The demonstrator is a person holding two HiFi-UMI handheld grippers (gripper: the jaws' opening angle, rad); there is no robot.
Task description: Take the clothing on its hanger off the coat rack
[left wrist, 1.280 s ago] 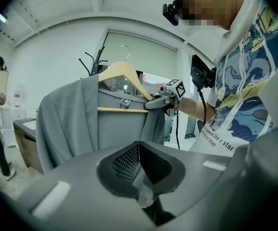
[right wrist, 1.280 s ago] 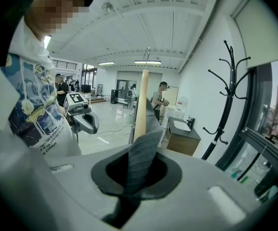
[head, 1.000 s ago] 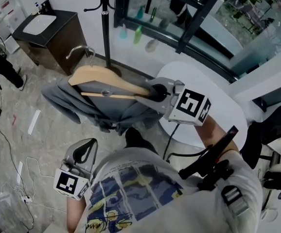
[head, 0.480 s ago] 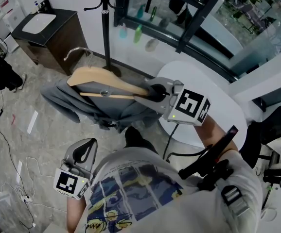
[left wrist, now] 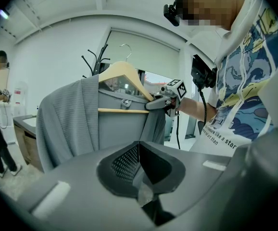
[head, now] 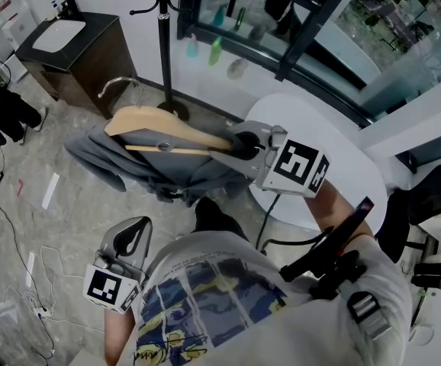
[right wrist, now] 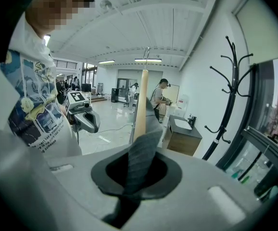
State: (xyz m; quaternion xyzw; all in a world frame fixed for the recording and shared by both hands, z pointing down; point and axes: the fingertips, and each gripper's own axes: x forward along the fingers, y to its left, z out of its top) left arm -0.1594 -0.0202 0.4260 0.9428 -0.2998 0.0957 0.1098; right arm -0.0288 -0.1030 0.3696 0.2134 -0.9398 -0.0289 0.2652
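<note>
**Hanger clear of the rack, and held still**

The wooden hanger [head: 171,126] with the grey clothing [head: 121,162] draped over it hangs in the air above the floor. It is well clear of the coat rack [head: 164,44], and its metal hook [head: 121,84] touches nothing. Over the last second it keeps the same spot and the same tilt in the head view.

The right gripper [head: 236,147] is clamped on one end of the hanger, with a fold of the grey cloth caught between its jaws. The left gripper [head: 133,239] rests low at the person's waist, its jaws together on nothing.

The only change is a bystander [head: 3,113] shifting at the left edge.

I judge the lift-off done. What remains is to carry the load or set it down, and a grip on one end may let the clothing swing or slide.
</note>
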